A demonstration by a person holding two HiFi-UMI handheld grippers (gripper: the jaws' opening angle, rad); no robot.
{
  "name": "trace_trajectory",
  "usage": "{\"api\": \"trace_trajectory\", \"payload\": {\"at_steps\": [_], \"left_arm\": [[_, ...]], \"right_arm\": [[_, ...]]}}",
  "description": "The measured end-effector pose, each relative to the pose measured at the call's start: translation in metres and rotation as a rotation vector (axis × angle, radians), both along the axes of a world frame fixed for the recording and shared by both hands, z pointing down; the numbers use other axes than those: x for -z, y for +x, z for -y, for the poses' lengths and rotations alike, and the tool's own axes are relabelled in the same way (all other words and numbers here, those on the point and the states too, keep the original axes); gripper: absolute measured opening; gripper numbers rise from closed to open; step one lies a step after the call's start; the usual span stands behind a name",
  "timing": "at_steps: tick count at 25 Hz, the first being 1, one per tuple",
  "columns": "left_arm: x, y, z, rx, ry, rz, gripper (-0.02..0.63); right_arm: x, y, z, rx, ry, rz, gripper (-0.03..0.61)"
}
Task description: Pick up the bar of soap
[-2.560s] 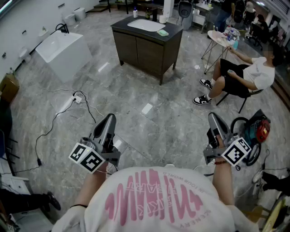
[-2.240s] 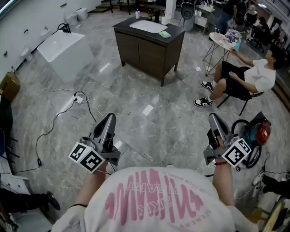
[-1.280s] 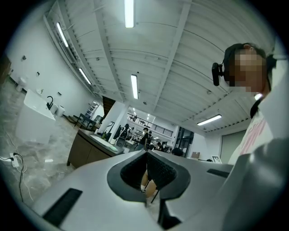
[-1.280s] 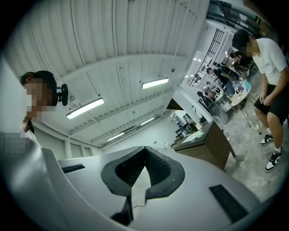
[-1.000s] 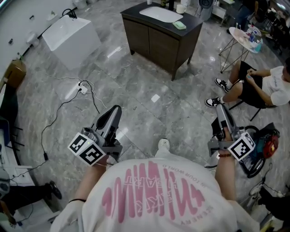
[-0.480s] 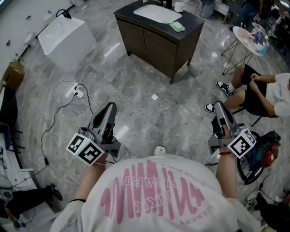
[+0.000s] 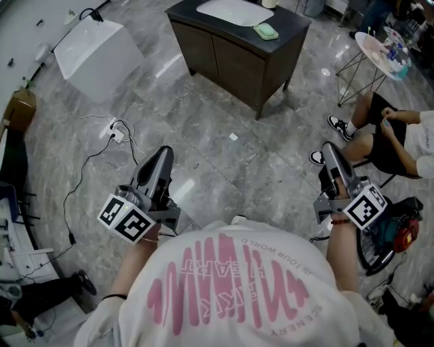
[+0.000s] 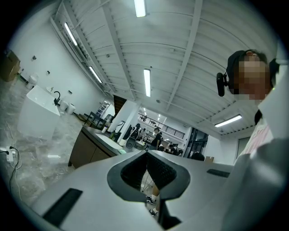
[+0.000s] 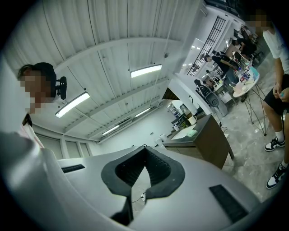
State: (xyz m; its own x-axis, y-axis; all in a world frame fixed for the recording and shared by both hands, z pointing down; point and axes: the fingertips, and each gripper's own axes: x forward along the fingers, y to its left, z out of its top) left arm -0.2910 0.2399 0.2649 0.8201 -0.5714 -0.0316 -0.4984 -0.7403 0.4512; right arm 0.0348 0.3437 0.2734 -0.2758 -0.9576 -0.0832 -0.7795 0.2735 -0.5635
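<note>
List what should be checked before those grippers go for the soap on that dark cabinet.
1. Sight of the bar of soap, lying on the cabinet top: ok.
2. Soap within reach: not ok, a stretch of floor lies between.
3. left gripper empty: ok, jaws together on nothing.
4. right gripper empty: ok, jaws together too.
5. Jaws open for a grab: not ok.

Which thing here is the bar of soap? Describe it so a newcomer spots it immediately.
Find the dark cabinet standing alone on the grey marble floor, at the top of the head view. On its black top, just right of the white sink, lies the bar of soap: a small, rounded, pale green block, the only green thing there.
</note>
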Motion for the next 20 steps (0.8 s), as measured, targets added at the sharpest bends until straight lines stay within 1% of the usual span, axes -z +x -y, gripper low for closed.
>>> {"api": "trace_trajectory", "payload": {"at_steps": [5, 13, 16, 20], "left_arm": [[-0.005, 0.005, 0.006, -0.003, -0.015, 0.008, 0.009], [0.003, 0.015, 0.022, -0.004, 0.006, -0.003, 0.009], [0.000, 0.018, 0.024, -0.007, 0.004, 0.001, 0.009], [0.001, 0.018, 0.023, -0.007, 0.001, 0.008, 0.009]], "right_arm": [[-0.001, 0.005, 0.006, 0.002, -0.004, -0.001, 0.012], [-0.001, 0.014, 0.012, -0.006, -0.009, -0.013, 0.012], [-0.003, 0.017, 0.012, -0.011, 0.001, -0.003, 0.012], [0.003, 0.020, 0.011, -0.048, 0.035, -0.048, 0.012]]}}
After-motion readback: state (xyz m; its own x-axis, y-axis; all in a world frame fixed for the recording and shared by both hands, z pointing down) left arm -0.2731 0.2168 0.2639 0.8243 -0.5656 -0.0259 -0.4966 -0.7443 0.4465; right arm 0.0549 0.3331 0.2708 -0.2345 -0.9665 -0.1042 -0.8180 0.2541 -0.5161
